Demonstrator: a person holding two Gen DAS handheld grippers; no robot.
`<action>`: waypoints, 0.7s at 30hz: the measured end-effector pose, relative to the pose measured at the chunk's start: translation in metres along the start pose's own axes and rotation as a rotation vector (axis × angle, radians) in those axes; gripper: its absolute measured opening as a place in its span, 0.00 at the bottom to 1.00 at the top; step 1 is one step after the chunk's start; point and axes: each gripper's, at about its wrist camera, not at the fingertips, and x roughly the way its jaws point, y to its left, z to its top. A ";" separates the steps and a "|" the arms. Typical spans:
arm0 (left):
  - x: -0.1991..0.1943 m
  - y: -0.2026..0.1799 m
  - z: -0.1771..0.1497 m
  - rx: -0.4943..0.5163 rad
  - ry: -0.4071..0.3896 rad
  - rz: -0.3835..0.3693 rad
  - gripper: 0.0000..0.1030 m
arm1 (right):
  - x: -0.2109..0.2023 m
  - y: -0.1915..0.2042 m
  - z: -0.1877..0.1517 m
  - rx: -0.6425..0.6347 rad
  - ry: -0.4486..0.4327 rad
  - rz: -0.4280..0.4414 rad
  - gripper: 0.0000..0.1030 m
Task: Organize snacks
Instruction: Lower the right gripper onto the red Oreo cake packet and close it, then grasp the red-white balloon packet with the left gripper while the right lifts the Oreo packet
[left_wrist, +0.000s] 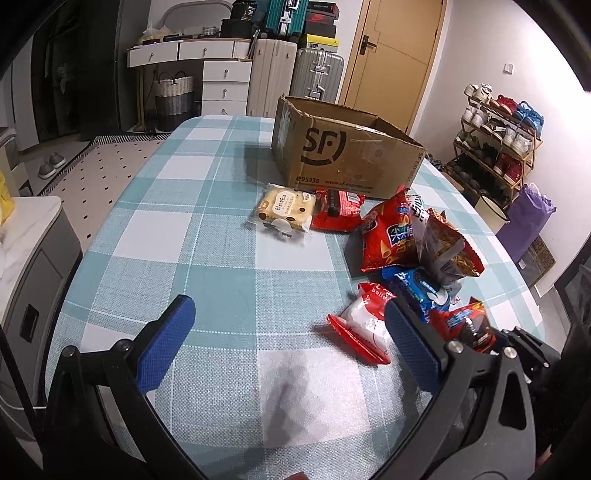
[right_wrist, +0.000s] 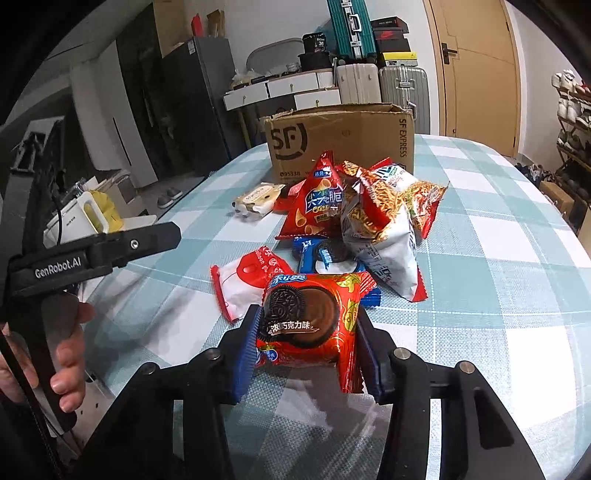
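Note:
My right gripper (right_wrist: 308, 334) is shut on a red Oreo pack (right_wrist: 310, 319), its blue pads pressing both sides; the same red Oreo pack (left_wrist: 463, 325) shows in the left wrist view. Beyond it lie a red-and-white pouch (right_wrist: 243, 284), a blue Oreo pack (right_wrist: 321, 256), a red chip bag (right_wrist: 314, 201) and noodle snack bags (right_wrist: 384, 218). A cream cake pack (left_wrist: 286, 210) and a small red pack (left_wrist: 338, 208) sit before the open SF cardboard box (left_wrist: 343, 155). My left gripper (left_wrist: 288, 345) hangs open over the checked tablecloth (left_wrist: 207, 258), left of the pile.
The table's left edge drops to a white cabinet (left_wrist: 33, 258). A shoe rack (left_wrist: 498, 147) and a purple bag (left_wrist: 524, 218) stand to the right. Suitcases (left_wrist: 295, 74) and drawers fill the back wall. A hand (right_wrist: 70, 354) holds the left gripper's handle.

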 end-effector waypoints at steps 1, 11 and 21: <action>0.001 -0.001 0.000 0.001 0.004 -0.001 0.99 | -0.001 -0.001 0.000 0.002 -0.004 0.000 0.47; 0.008 -0.011 -0.001 0.024 0.029 -0.013 0.99 | -0.013 -0.011 -0.002 0.036 -0.029 0.010 0.47; 0.031 -0.024 -0.002 0.050 0.085 -0.036 0.99 | -0.013 -0.020 -0.002 0.056 -0.029 0.020 0.47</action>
